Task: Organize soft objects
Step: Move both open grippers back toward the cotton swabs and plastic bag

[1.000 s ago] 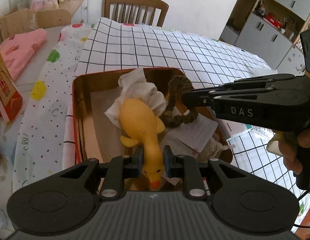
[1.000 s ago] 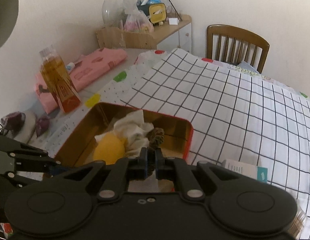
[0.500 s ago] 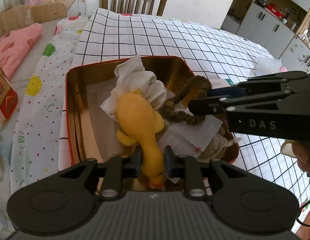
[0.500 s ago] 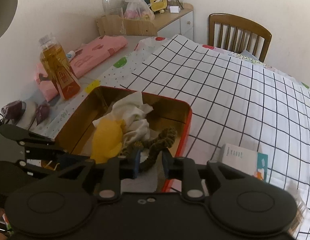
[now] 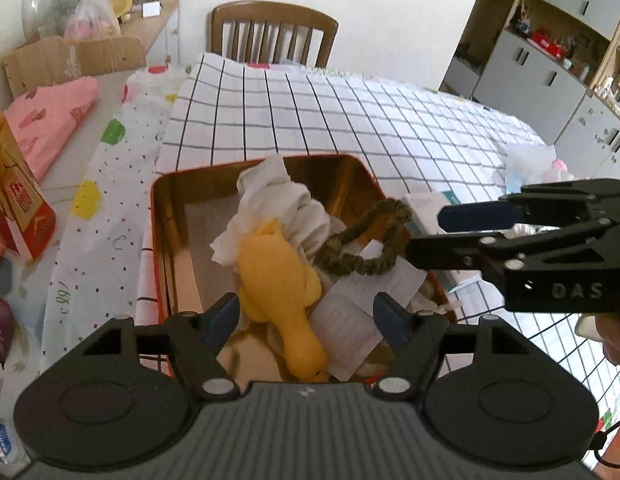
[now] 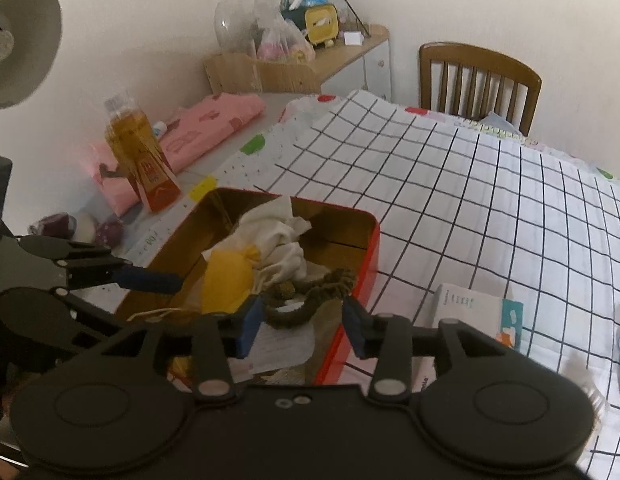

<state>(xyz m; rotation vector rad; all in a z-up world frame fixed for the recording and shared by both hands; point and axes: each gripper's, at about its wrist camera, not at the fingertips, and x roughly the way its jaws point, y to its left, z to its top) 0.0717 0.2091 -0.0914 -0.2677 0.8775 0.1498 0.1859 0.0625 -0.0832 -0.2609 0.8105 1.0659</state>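
Observation:
A red tin (image 5: 155, 216) with a gold inside holds a yellow soft duck toy (image 5: 277, 280), a crumpled white cloth (image 5: 277, 200), a brown braided rope loop (image 5: 366, 248) and a paper sheet (image 5: 350, 320). My left gripper (image 5: 305, 316) hangs over the tin's near end, jaws opening; the duck's neck lies between the fingers, untouched. My right gripper (image 6: 302, 326) is also opening, above the rope loop (image 6: 310, 296), with its pads clear of the rope. The right wrist view also shows the duck toy (image 6: 225, 280), the cloth (image 6: 277, 240) and the tin's rim (image 6: 374, 248).
A black-and-white checked tablecloth (image 6: 470, 184) covers the table. An amber bottle (image 6: 129, 132) and folded pink cloth (image 6: 197, 128) sit left of the tin. A small white box (image 6: 470, 308) lies to its right. A wooden chair (image 5: 273, 32) stands at the far edge.
Both grippers have opened. The left one let go of the duck's neck. The right one let go of the rope, which now lies in the tin, and drew back a little.

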